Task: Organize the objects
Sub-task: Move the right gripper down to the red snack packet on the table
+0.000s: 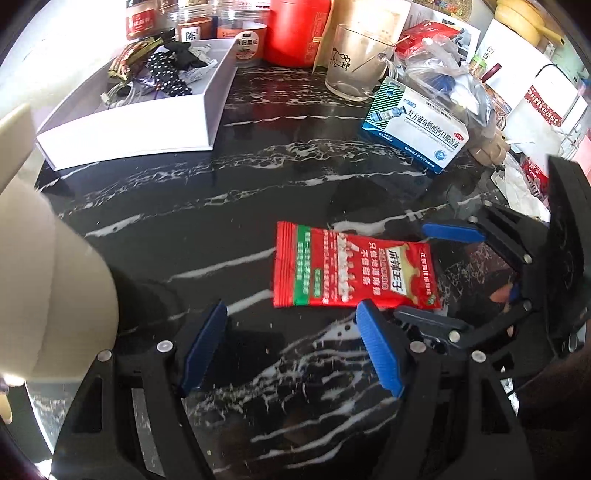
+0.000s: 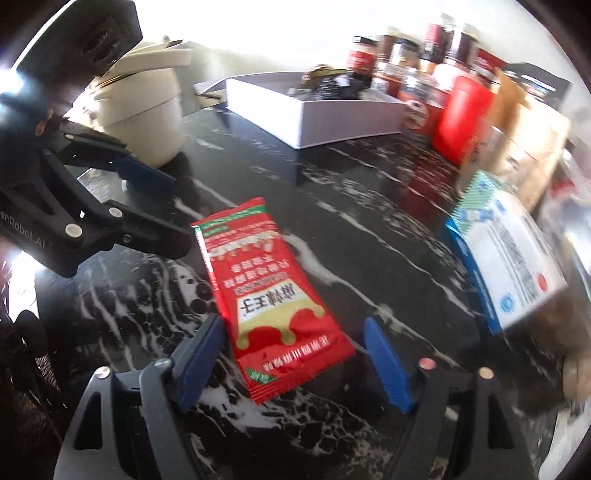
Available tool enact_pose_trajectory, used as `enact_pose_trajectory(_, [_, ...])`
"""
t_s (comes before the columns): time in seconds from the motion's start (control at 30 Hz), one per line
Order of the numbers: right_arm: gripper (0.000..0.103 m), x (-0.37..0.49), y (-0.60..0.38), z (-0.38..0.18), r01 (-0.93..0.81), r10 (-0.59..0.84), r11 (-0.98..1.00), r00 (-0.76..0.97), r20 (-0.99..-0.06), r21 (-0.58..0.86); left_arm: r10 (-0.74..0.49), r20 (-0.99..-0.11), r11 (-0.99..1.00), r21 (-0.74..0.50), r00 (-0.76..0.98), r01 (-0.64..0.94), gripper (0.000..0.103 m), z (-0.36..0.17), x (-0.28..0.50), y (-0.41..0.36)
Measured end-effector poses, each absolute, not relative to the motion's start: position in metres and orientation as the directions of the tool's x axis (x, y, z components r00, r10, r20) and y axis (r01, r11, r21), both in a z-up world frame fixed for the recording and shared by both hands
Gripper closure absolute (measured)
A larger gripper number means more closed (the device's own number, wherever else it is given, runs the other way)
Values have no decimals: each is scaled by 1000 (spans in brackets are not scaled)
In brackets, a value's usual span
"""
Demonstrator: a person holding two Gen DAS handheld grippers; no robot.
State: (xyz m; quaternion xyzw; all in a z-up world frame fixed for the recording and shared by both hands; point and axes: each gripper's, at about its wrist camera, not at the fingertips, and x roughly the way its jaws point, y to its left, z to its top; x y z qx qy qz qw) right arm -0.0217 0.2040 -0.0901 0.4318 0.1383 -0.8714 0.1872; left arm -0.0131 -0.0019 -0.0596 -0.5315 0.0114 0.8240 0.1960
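A red snack packet (image 1: 351, 269) lies flat on the black marble table (image 1: 221, 206); it also shows in the right wrist view (image 2: 269, 291). My right gripper (image 2: 295, 328) is open, its blue pads on either side of the packet's near end, low over the table. It appears in the left wrist view (image 1: 432, 273) at the packet's right end. My left gripper (image 1: 291, 314) is open and empty, just in front of the packet; it shows in the right wrist view (image 2: 162, 206) at the left. A white open box (image 1: 147, 110) with small items stands at the back left.
A blue and white medicine box (image 1: 417, 136) lies right of the packet. A glass mug (image 1: 354, 62), a red canister (image 1: 295, 29), jars and bags crowd the back. A cream pot (image 2: 144, 107) stands at the left.
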Motion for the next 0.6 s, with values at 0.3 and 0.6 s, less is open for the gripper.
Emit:
enact_pose_trajectory(0.3, [23,-16,223,-95,297,-180,-955,-599,-781,-7,351,-875,-899,-214,-334,-383,31,-72,-35,9])
enact_pose_trajectory(0.6, [25,-18,213,-96,311,-199,-951,-604,-772,2,435,-851,-840,-267,-293,-472,30,-73,-37,23])
